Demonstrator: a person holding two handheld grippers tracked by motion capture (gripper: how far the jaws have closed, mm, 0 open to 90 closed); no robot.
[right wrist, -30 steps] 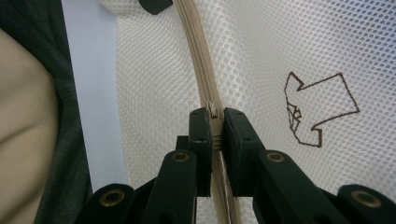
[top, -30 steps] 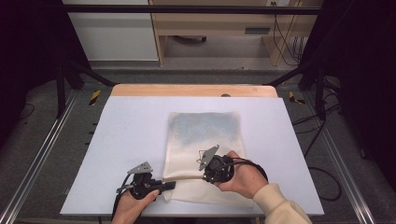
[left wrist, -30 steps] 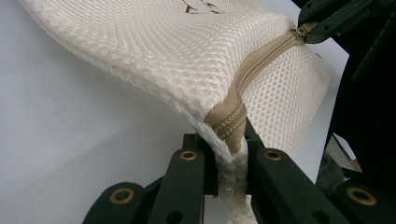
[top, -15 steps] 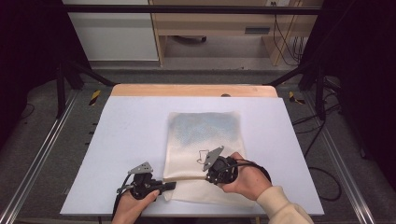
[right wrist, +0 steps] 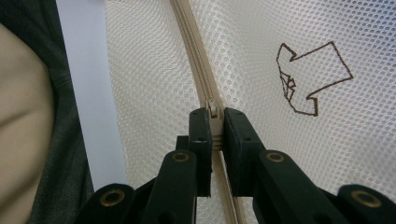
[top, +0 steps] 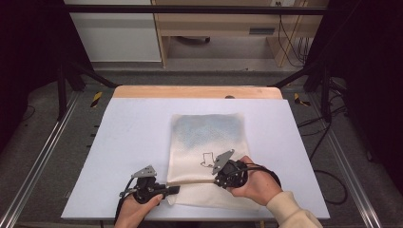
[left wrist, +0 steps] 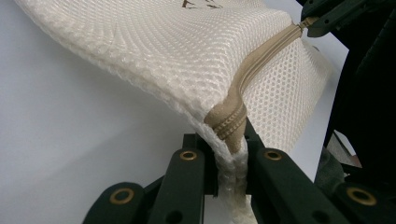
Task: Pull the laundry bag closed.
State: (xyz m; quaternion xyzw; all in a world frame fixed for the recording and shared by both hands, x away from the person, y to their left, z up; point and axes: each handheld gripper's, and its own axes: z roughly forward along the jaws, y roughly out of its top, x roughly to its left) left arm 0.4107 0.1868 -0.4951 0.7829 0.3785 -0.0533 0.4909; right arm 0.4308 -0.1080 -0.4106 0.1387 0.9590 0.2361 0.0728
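A white mesh bag (top: 206, 137) with a brown printed outline (right wrist: 308, 79) lies flat in the middle of the table. Its beige zipper (top: 192, 182) runs along the near end. In the high view my left gripper (top: 175, 189) is shut on the bag's near left corner. The left gripper view shows the zipper end (left wrist: 229, 122) and mesh pinched between the jaws of my left gripper (left wrist: 231, 144). My right gripper (top: 216, 181) sits farther right on the zipper. In the right gripper view the right gripper (right wrist: 213, 116) is shut on the zipper pull (right wrist: 213, 108).
The bag lies on a pale table top (top: 128, 142) with a wooden strip (top: 190, 91) along the far edge. Metal rails (top: 43, 156) flank the table. A cream sleeve (top: 290, 211) comes in at the lower right.
My right gripper has edged slightly to the right along the zipper with the pull in its jaws. My left gripper has held still on the corner.
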